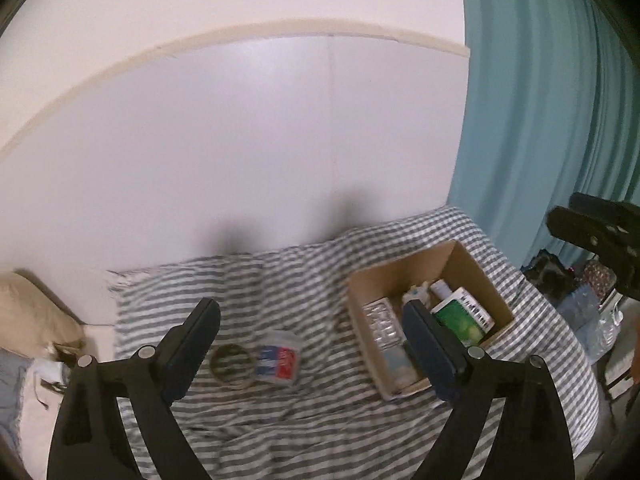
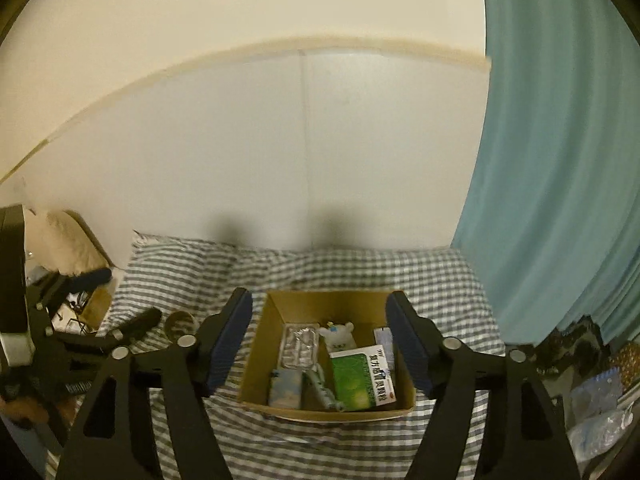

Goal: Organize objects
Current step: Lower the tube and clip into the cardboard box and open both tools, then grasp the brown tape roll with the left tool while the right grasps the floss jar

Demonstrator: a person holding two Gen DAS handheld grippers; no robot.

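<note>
Both my grippers are empty, fingers spread wide: the left gripper [image 1: 310, 344] hangs over the tape roll [image 1: 232, 365] and the small tub [image 1: 280, 360], which lie side by side on the striped cloth [image 1: 280, 420] left of the box [image 1: 456, 258]. The right gripper [image 2: 320, 340] hovers above the box, already holding a green packet [image 2: 360, 380], a foil blister [image 2: 300, 344] and more. My worry: the tub looks slick and rounded, so it could squirt out, and the loose cloth may bunch under my fingertips.

One cardboard box [image 2: 280, 408], one tape roll [image 1: 232, 365], one plastic container [image 1: 280, 360], two tongs [image 1: 312, 344] [image 2: 320, 340].
</note>
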